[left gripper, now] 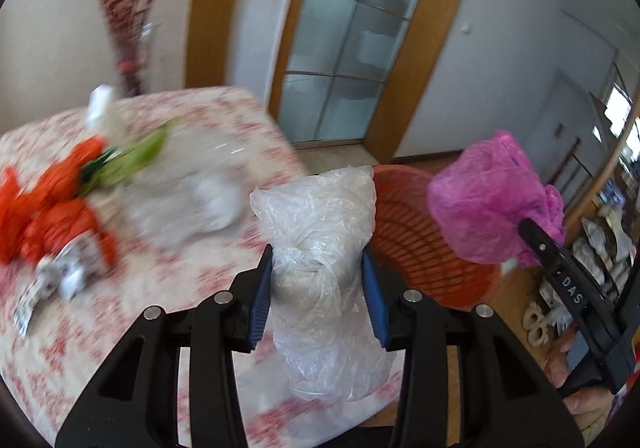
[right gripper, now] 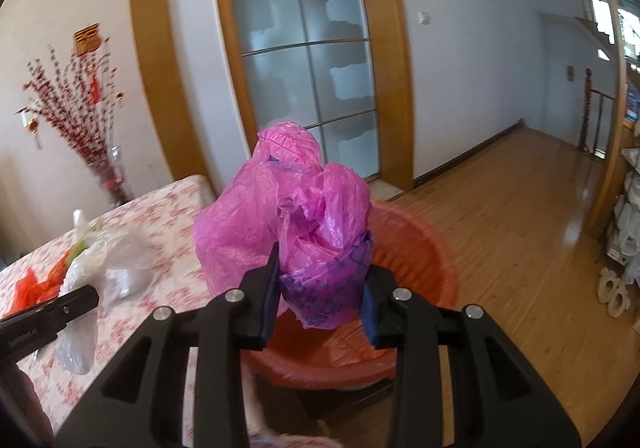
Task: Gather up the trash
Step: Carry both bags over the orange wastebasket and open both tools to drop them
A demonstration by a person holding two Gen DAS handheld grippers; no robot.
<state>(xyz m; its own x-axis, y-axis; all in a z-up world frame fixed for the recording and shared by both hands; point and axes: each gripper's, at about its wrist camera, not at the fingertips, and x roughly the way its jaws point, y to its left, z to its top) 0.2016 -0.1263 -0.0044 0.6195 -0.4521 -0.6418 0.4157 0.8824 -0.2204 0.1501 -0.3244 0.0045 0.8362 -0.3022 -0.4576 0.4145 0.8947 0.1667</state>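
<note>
My left gripper (left gripper: 318, 288) is shut on a crumpled clear plastic bag (left gripper: 320, 232), held above the table edge near the orange bin (left gripper: 420, 248). My right gripper (right gripper: 322, 288) is shut on a crumpled pink plastic bag (right gripper: 288, 208), held over the orange bin (right gripper: 424, 256), which has a red liner. The pink bag (left gripper: 492, 196) and the right gripper show at the right of the left wrist view. The clear bag (right gripper: 80, 312) and part of the left gripper show at the lower left of the right wrist view.
A table with a red-and-white floral cloth (left gripper: 168, 288) holds orange bags (left gripper: 52, 208), a green wrapper (left gripper: 136, 156), clear bags (left gripper: 192, 192) and paper scraps (left gripper: 48, 284). A vase of red branches (right gripper: 92, 128) stands behind. A glass door (right gripper: 304, 60) and wooden floor (right gripper: 520, 208) lie beyond.
</note>
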